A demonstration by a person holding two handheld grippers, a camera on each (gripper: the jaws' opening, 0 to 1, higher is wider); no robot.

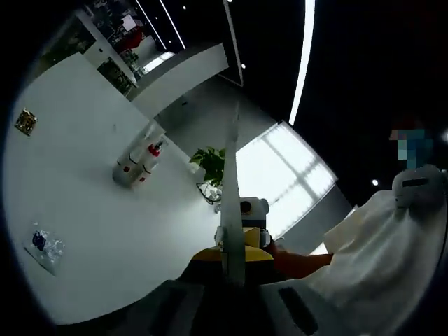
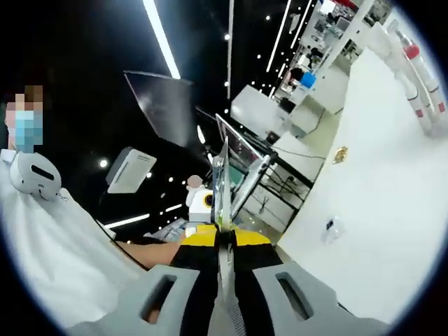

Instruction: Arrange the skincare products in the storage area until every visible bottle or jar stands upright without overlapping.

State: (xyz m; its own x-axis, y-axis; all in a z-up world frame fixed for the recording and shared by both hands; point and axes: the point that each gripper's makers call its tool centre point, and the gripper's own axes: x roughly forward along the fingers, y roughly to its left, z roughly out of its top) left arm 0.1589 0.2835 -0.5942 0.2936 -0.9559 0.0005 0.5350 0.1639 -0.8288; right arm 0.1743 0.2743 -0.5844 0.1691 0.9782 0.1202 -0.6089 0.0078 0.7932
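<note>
Two white bottles with red caps (image 1: 138,166) stand close together on the white table (image 1: 91,210), out at about ten o'clock from your left gripper (image 1: 233,262) in the left gripper view; they look upright relative to the tabletop. Your left gripper's jaws are pressed together into one thin blade, with nothing between them. In the right gripper view your right gripper (image 2: 224,238) is likewise clenched, jaws flat against each other and holding nothing, and the same bottles appear far off at about two o'clock, at the table's far end. A small crumpled clear wrapper with something blue in it (image 1: 43,246) lies on the table at about nine o'clock in the left gripper view, well apart from the bottles. A small gold square item (image 1: 26,122) sits farther out. A green plant (image 1: 212,165) stands beyond the table edge. A person in white (image 1: 392,252) is at three o'clock.
</note>
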